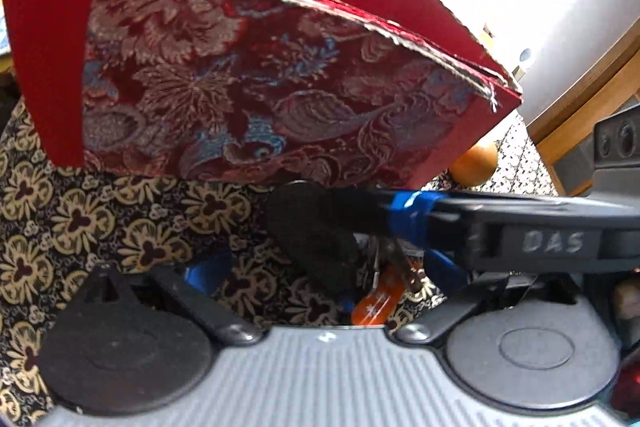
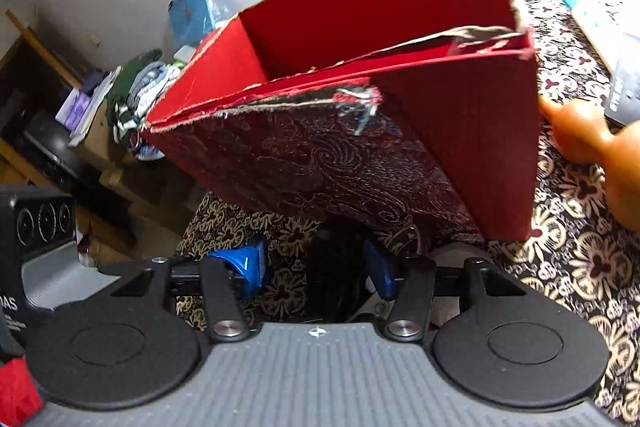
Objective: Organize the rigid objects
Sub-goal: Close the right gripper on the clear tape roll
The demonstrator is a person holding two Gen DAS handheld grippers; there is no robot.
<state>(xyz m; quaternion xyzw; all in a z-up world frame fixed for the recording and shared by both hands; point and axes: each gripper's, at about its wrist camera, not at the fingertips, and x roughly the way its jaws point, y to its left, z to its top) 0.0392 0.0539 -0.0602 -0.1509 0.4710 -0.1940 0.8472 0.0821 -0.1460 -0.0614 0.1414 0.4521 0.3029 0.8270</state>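
A red box (image 2: 360,99), open-topped with a brocade front, stands tilted on the patterned worktop (image 2: 580,259) near its left edge. The right tongs (image 2: 316,267) sit just below it, blue-padded jaws apart around something dark. An orange gourd (image 2: 600,147) lies beside the box toward the right edge.

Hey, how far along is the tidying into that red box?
Nothing visibly done yet: what shows of the red box interior looks empty. In hand: the right gripper holds a dark object, with keys dangling beneath. Left: an orange gourd waits on the tablecloth.
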